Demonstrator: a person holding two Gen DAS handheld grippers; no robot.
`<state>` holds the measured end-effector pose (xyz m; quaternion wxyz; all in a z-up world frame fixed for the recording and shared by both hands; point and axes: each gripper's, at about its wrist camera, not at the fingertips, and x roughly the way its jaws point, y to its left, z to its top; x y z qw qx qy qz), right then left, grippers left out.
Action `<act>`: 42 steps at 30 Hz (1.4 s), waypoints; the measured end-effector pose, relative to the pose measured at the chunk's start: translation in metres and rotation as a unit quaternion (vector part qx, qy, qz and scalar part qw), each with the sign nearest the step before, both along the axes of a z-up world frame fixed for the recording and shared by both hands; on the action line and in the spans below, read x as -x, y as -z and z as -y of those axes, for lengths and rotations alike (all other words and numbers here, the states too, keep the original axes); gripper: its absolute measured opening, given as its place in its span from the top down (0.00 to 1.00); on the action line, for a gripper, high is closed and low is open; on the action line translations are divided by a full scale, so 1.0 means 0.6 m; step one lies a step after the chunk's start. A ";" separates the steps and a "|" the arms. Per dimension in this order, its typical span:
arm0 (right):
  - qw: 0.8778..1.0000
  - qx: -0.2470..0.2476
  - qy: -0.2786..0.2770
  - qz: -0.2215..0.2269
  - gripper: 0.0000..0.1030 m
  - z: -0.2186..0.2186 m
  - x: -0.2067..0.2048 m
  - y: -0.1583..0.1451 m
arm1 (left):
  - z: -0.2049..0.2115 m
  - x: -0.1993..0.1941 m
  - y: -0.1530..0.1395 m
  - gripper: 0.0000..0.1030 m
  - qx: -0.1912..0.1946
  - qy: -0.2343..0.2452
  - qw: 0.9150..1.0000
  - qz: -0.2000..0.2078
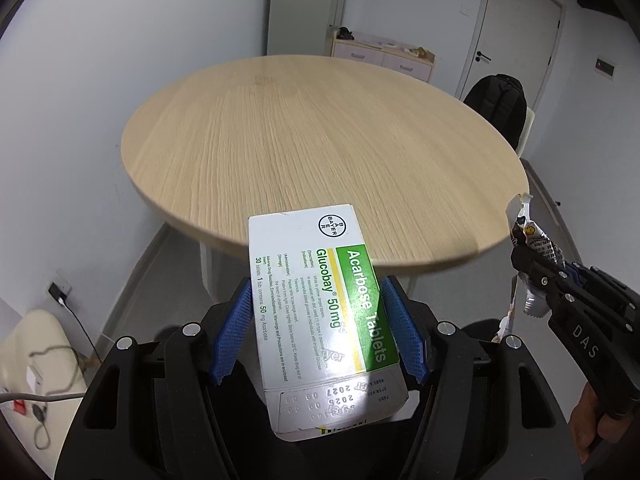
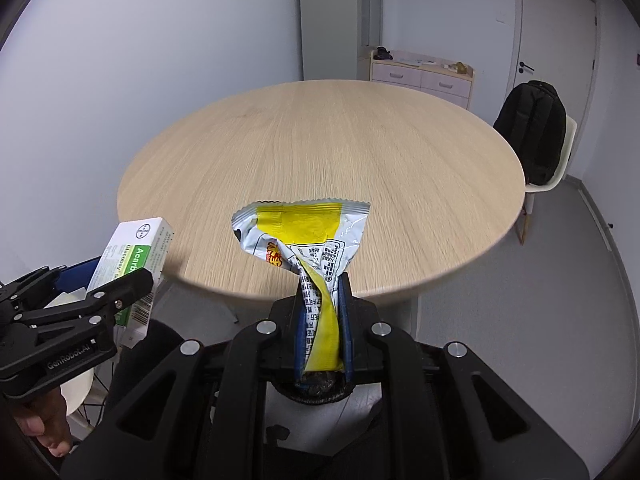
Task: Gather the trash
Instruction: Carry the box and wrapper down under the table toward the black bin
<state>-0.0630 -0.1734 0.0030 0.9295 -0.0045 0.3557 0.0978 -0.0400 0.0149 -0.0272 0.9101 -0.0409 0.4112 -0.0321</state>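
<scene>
Left wrist view: left gripper (image 1: 320,320) clamped on Glucobay tablet box (image 1: 320,312), held off the near edge of round wooden table (image 1: 320,136). Right wrist view: right gripper (image 2: 323,320) pinched tight on crumpled yellow snack wrapper (image 2: 308,240), raised above same near edge.

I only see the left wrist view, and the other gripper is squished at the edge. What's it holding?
Observer: A crumpled snack wrapper, silver with a big yellow panel, in the right gripper.
Operator: Held tight?
Observer: Yes, jaws shut on its twisted end; the rest fans out toward the table.
Operator: Anything hidden on my box?
Observer: A barcode on the Glucobay tablet box's side, beside the left gripper.
</scene>
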 end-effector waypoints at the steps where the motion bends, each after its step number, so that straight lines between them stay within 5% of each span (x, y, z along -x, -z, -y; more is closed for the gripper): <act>1: 1.000 -0.004 0.000 -0.002 0.88 0.003 0.010 0.006 | 0.001 0.008 0.009 0.38 0.000 -0.001 1.000 -0.002; 21: 0.998 0.001 0.006 -0.059 0.88 0.015 0.073 0.156 | 0.006 0.054 0.136 0.38 -0.011 0.007 0.998 -0.056; 42: 0.990 0.008 0.023 -0.142 0.88 -0.008 -0.063 0.315 | 0.008 -0.082 0.275 0.38 -0.011 0.003 0.992 -0.126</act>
